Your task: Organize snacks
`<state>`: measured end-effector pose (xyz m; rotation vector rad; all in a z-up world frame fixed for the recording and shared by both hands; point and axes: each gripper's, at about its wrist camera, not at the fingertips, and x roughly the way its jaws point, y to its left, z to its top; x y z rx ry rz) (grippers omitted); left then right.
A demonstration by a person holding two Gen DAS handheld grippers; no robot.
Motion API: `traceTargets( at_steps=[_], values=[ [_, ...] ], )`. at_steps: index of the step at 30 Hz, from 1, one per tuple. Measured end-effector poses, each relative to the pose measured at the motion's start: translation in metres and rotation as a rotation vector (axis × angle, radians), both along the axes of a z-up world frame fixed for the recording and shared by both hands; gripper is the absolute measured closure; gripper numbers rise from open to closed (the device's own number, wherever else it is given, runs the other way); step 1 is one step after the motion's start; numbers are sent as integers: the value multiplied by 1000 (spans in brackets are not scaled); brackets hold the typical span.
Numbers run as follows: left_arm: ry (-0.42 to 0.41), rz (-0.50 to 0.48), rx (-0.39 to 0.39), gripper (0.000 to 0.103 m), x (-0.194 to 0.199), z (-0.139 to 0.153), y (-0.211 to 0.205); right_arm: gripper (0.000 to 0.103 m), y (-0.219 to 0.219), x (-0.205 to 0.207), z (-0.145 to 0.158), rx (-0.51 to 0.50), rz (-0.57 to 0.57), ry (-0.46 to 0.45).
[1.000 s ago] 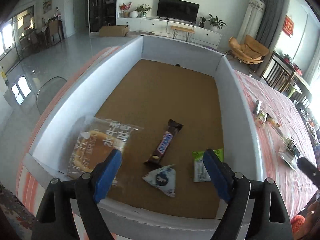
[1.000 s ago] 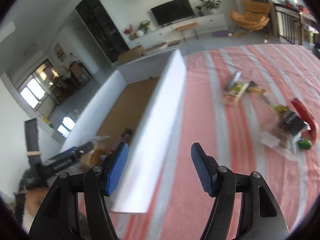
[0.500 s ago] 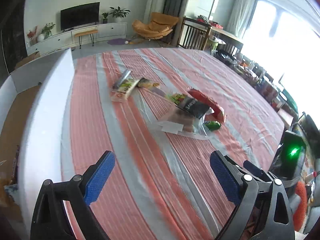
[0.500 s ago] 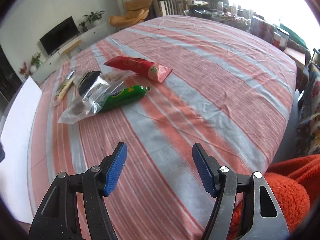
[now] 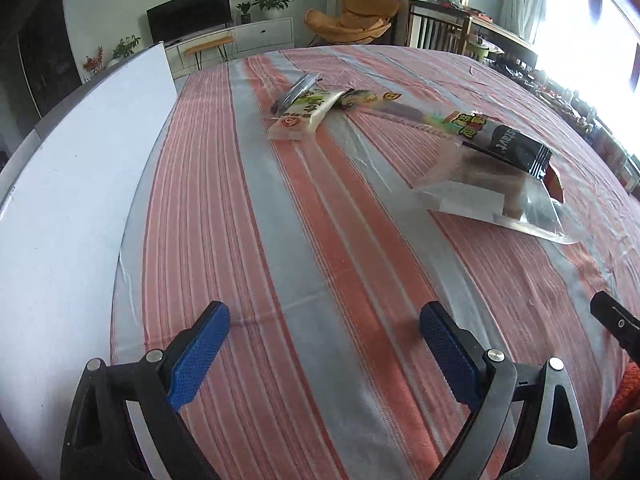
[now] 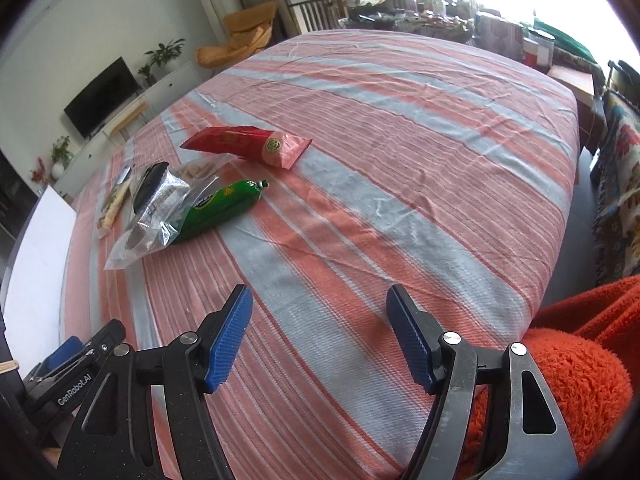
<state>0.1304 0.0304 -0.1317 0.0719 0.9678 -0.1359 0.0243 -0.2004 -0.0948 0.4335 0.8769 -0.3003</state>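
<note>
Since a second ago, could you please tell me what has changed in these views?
Both tools swung away from the white box to face the striped tablecloth. The left tool, then over the snacks inside the box, has just been opening, nothing between its jaws. The right tool stayed open and empty. The snacks on the cloth, like the green packet, lie unmoved.

Home living room: television (image 5: 188, 12), orange armchair (image 5: 352, 20), potted plants (image 5: 272, 0).

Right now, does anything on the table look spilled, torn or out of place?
Nothing looks spilled or torn. The clear bag lies in a loose heap, overlapping the green packet, with the red packet just beyond. All still sit on the striped cloth outside the white box.
</note>
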Motion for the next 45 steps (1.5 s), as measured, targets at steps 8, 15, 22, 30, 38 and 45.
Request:
traceTargets(
  at_steps=[8, 15, 22, 30, 38, 45],
  values=[
    [-17, 6, -6, 0, -2, 0, 4, 30, -6, -12, 13, 0, -66, -68],
    [-17, 5, -6, 0, -2, -1, 4, 30, -20, 30, 5, -136, -107, 24],
    [-17, 5, -5, 0, -2, -1, 4, 30, -32, 32, -4, -143, -143, 23],
    [-17, 5, -5, 0, -2, -1, 4, 24, -26, 31, -5, -168, -126, 32],
    [-17, 5, -5, 0, -2, -1, 4, 21, -19, 33, -6, -202, -109, 54],
    [-17, 5, -5, 0, -2, -1, 5, 19, -15, 33, -7, -217, -101, 64]
  ],
)
